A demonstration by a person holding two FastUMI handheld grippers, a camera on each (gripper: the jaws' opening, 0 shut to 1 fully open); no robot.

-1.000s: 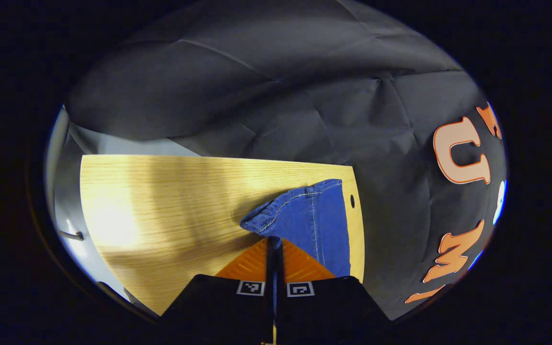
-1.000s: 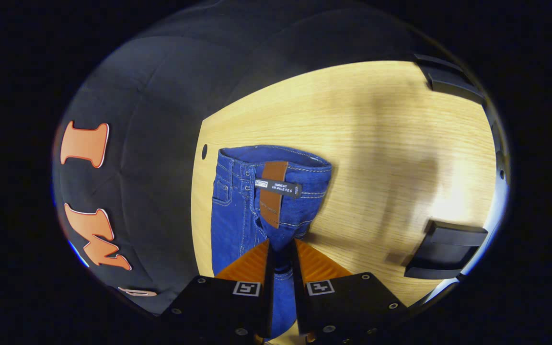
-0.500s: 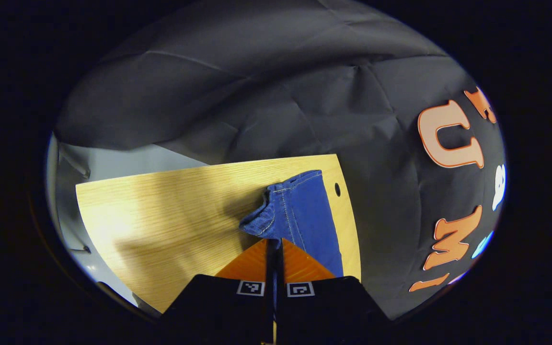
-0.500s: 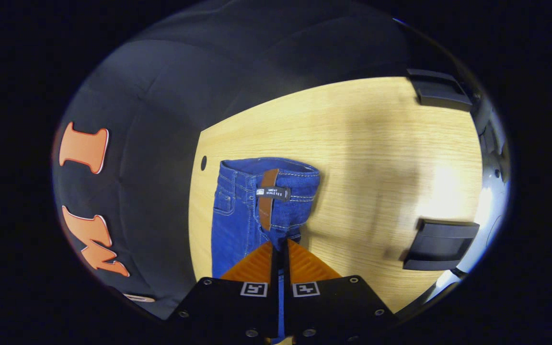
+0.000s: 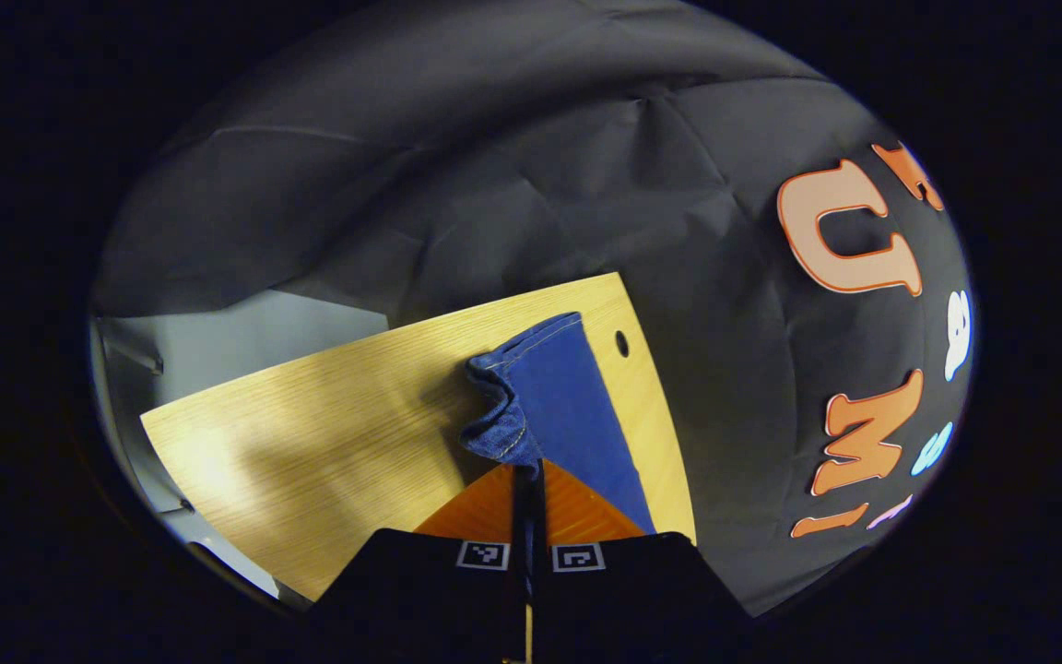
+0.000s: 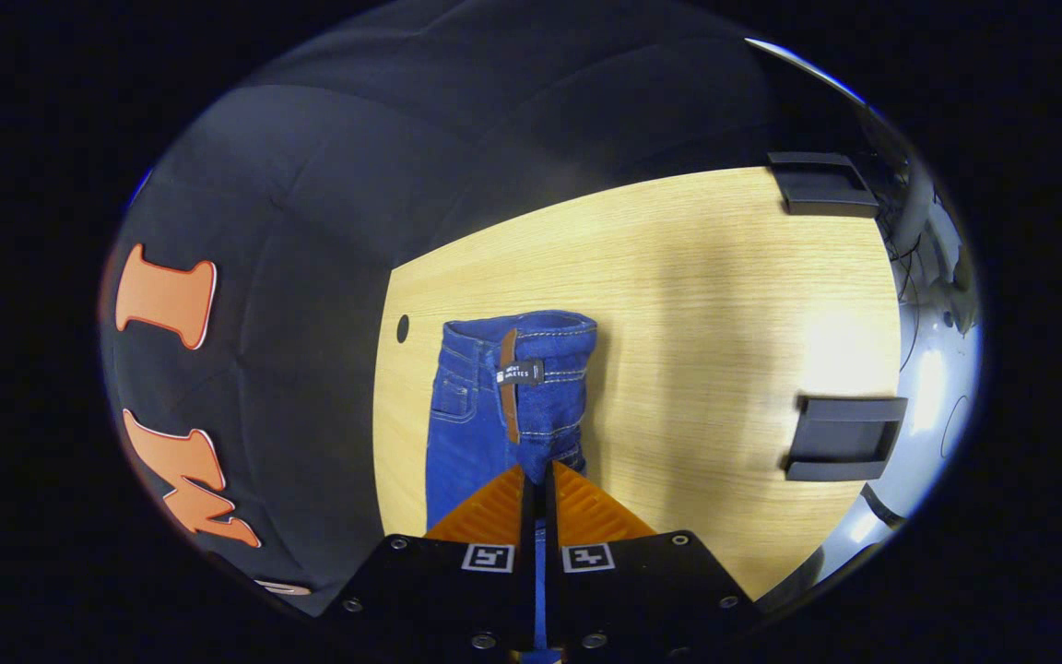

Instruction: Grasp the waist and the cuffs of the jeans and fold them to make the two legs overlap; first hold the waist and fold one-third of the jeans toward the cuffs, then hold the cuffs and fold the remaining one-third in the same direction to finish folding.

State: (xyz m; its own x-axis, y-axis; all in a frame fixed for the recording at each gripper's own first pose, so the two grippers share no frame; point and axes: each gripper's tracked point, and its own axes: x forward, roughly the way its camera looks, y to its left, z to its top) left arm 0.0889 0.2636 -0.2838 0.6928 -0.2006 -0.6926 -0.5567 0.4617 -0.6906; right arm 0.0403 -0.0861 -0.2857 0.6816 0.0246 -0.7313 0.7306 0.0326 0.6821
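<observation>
Jeans (image 6: 494, 406) on wood table (image 6: 725, 304), near edge w/ small hole (image 6: 403, 327) | waist end w/ brown patch (image 6: 509, 383) seen in right gripper view | left gripper (image 5: 527, 470) pinched shut on cuffs (image 5: 503, 424), hem bunched | right gripper (image 6: 537, 475) clamped on denim below waist | two black brackets (image 6: 844, 438) at table's far side

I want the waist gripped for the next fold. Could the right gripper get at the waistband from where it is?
Probably yes, but not at once: the right gripper is shut on the jeans lower down. The waistband lies ahead on bare table with nothing over it, so it must let go first.
</observation>
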